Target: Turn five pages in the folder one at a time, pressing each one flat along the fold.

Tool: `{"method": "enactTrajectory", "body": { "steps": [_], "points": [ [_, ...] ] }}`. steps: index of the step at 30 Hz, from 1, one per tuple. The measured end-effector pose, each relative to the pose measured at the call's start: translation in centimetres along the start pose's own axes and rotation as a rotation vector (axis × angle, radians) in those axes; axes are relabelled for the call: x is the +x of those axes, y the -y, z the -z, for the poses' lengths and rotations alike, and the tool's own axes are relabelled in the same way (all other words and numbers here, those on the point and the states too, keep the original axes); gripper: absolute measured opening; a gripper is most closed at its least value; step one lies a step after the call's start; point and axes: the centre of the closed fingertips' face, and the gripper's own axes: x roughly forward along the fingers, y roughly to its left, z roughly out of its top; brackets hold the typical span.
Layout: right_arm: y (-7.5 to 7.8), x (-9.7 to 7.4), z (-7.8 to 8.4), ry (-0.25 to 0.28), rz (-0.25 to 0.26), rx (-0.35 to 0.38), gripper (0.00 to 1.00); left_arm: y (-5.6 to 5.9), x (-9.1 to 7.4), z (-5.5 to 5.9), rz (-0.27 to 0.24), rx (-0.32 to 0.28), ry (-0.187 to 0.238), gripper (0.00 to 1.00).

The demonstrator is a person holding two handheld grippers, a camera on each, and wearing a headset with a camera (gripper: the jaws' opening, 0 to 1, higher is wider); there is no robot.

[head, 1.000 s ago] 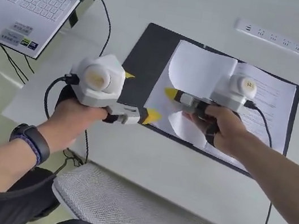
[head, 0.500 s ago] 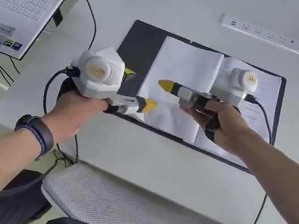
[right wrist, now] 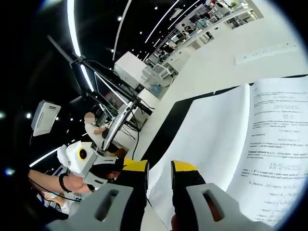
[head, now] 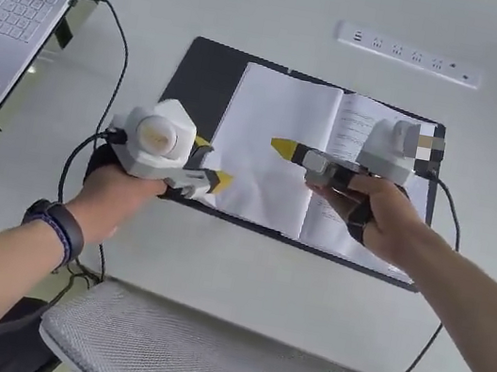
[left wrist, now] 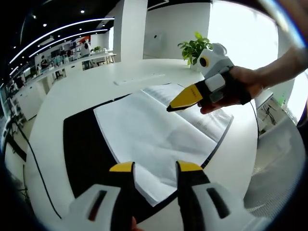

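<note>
1. The folder [head: 204, 83] is lying open near the front edge of the table [head: 259, 6]. A blank sheet [head: 270, 113] is resting on its left half and a printed sheet [head: 358, 128] on its right.
2. The left gripper [head: 213, 161] is hovering by the folder's front left corner, its jaws spread and holding nothing. The right gripper [head: 284, 146] is pointing across the blank sheet just beside the fold [head: 337, 115]. Its jaws are showing a narrow gap with nothing between them, and I cannot tell whether its tip is touching the paper.
3. With nothing pinning it, the blank sheet is probably risking a spring back, unless the fold is getting pressed along its whole length.
4. A steep, hard press is likely risking a crease or tear, since the tips are narrow.
5. A sideways push is risking the folder sliding toward the table's front edge.
6. A deep pinch at the printed sheet is risking lifting two pages together.
</note>
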Motion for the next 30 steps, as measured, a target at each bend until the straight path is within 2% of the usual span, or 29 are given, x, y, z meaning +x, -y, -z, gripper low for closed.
{"method": "enactTrajectory", "body": {
  "steps": [7, 12, 17, 24, 30],
  "points": [
    [1.1, -1.2, 1.1, 0.001, 0.028, 0.026, 0.16, 0.4, 0.9, 3.0, 0.006, -0.025, -0.063, 0.32],
    [1.8, -1.6, 1.6, -0.007, 0.039, 0.029, 0.16, 0.4, 1.0, 3.8, 0.001, -0.020, -0.082, 0.32],
    [2.3, -1.8, 1.1, -0.004, 0.044, 0.025, 0.16, 0.4, 0.9, 3.7, -0.008, -0.003, -0.086, 0.32],
    [3.1, -1.9, -0.5, 0.006, 0.046, 0.004, 0.15, 0.4, 0.9, 3.8, -0.012, 0.003, -0.085, 0.31],
    [5.1, -1.4, -1.8, 0.007, 0.063, 0.001, 0.14, 0.4, 1.0, 3.8, -0.017, -0.006, -0.076, 0.31]
  ]
}}
